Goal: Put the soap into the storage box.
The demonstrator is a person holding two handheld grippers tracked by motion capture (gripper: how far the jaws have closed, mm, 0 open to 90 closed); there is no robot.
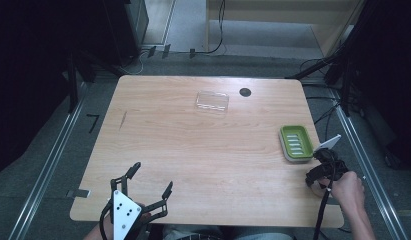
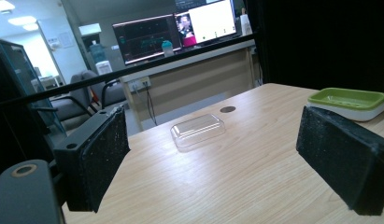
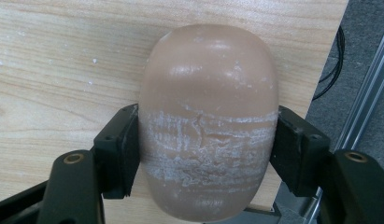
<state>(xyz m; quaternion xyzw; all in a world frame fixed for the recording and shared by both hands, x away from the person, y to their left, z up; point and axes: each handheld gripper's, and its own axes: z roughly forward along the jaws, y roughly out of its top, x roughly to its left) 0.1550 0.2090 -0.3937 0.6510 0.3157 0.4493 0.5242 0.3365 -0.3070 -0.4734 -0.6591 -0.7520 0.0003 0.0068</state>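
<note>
The left gripper (image 1: 149, 186) is hovering wide open and empty at the tabletop's (image 1: 193, 145) near-left edge, while the right gripper (image 3: 206, 154) is clamping a brown soap bar (image 3: 208, 116) over the near-right edge beside the green soap dish (image 1: 296, 143), where the scuffed bar could slip floorward; its underside is hidden.

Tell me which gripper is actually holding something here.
The right gripper: its jaws clamp a brown soap bar. The left gripper is open, nothing between.
</note>
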